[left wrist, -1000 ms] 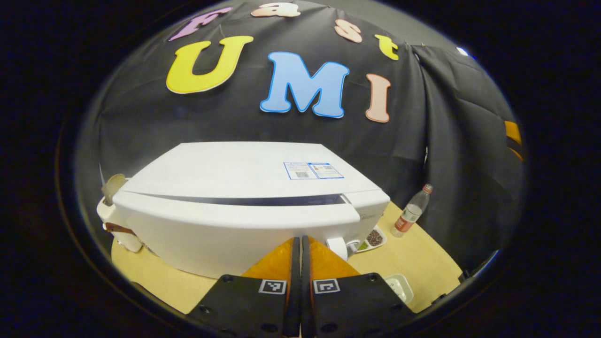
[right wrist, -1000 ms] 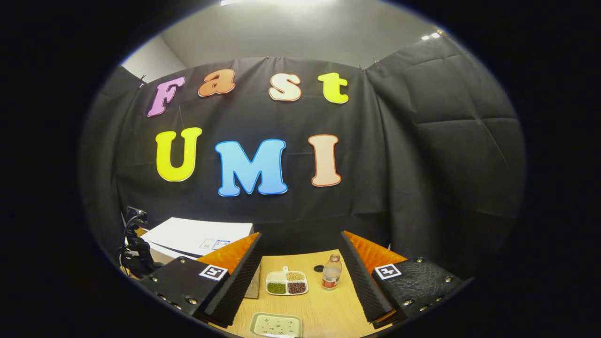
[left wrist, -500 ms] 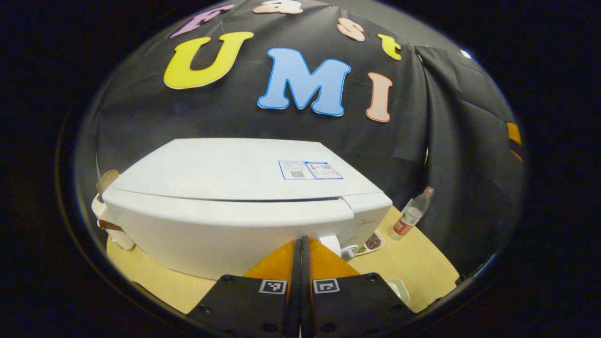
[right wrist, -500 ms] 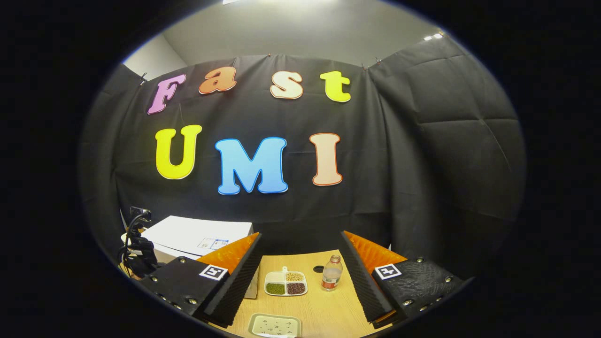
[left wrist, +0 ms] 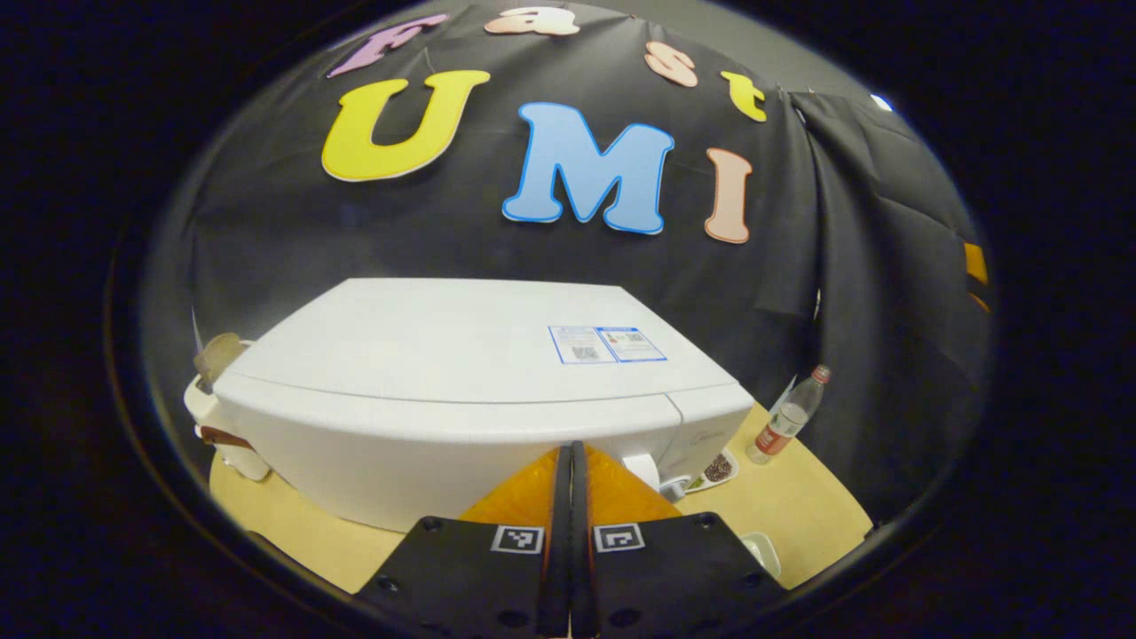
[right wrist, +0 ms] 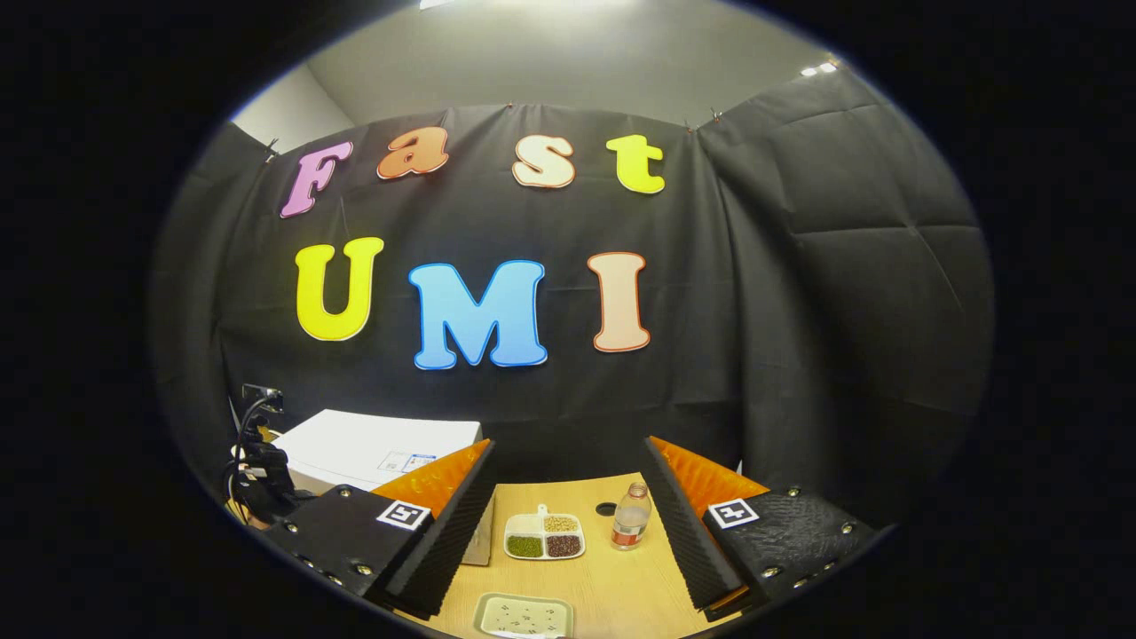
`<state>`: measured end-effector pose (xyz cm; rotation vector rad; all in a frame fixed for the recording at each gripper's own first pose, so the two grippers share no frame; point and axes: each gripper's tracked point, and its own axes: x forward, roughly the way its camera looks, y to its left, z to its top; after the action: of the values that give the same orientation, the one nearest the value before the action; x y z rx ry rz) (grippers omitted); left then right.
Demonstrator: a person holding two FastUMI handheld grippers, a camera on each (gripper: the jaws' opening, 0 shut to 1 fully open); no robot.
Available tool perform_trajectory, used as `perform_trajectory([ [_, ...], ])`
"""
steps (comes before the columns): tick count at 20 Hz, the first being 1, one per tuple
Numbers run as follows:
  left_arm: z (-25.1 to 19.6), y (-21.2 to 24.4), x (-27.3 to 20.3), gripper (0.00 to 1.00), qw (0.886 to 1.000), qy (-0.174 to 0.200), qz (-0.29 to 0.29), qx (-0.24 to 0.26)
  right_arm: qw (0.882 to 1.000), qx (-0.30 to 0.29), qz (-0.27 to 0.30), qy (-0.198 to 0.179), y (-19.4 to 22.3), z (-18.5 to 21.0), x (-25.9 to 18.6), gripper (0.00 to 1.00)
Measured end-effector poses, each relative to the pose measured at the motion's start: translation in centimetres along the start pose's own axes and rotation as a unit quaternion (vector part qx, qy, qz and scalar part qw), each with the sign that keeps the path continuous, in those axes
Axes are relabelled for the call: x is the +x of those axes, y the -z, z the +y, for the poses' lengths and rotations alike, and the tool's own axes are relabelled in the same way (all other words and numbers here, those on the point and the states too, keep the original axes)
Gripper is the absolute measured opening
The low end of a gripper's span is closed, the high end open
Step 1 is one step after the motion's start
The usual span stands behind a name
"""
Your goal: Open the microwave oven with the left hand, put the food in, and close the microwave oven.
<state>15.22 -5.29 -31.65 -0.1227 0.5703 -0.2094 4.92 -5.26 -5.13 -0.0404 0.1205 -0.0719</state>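
Facing the white, smooth-shelled plastic microwave oven point(left wrist: 461, 382) on the pale wooden tabletop point(left wrist: 799, 506), the left gripper view shows the left tongs point(left wrist: 570, 461) clenched with nothing between them, tips close against the door front point(left wrist: 426, 457). The door appears closed flush. Judged rigid and heavy, the oven should stay put; the smooth door probably offers poor purchase, so take hold at its right edge, beside the knob point(left wrist: 641, 469).

The right gripper view shows the right tongs point(right wrist: 568, 470) released and hovering. Between the fingers lie a white three-compartment dish of beans point(right wrist: 544, 538), a clear plastic bottle point(right wrist: 630, 516) and a speckled rectangular tray point(right wrist: 522, 616). Which one is the food cannot be told; the dish looks light and spillable, so keep it level.
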Motion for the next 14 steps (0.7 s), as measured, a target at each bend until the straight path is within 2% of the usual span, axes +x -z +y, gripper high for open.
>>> perform_trajectory([
  [4, 2.2, -8.9, -6.4, 0.08, 0.995, -0.018, -0.099, -0.012, 1.000, -0.005, -0.009, -0.019, -0.7, 2.1, -0.3, 0.98],
  [6, 2.8, -13.9, -10.7, 0.53, 0.987, -0.023, -0.160, -0.016, 0.999, 0.004, -0.015, -0.034, -1.6, 3.6, -0.5, 0.98],
  [8, 4.1, -18.3, -15.9, 0.98, 0.976, -0.049, -0.212, 0.008, 0.998, 0.015, -0.023, -0.049, -2.6, 5.1, -0.6, 0.98],
  [9, 4.5, -19.9, -18.1, 0.93, 0.972, -0.054, -0.229, 0.020, 0.998, 0.020, -0.027, -0.053, -3.1, 5.6, -0.6, 0.98],
  [10, 4.7, -21.2, -20.2, 0.96, 0.968, -0.061, -0.242, 0.034, 0.998, 0.023, -0.031, -0.056, -3.5, 5.9, -0.7, 0.98],
  [11, 4.9, -22.1, -21.8, 0.93, 0.965, -0.067, -0.250, 0.045, 0.997, 0.026, -0.034, -0.058, -4.0, 6.3, -0.9, 0.98],
  [12, 5.3, -22.5, -23.0, 0.96, 0.963, -0.072, -0.253, 0.052, 0.997, 0.028, -0.036, -0.060, -4.3, 6.7, -1.1, 0.98],
  [14, 5.4, -23.2, -25.3, 0.95, 0.961, -0.074, -0.259, 0.056, 0.997, 0.026, -0.042, -0.065, -5.2, 7.6, -1.6, 0.98],
])
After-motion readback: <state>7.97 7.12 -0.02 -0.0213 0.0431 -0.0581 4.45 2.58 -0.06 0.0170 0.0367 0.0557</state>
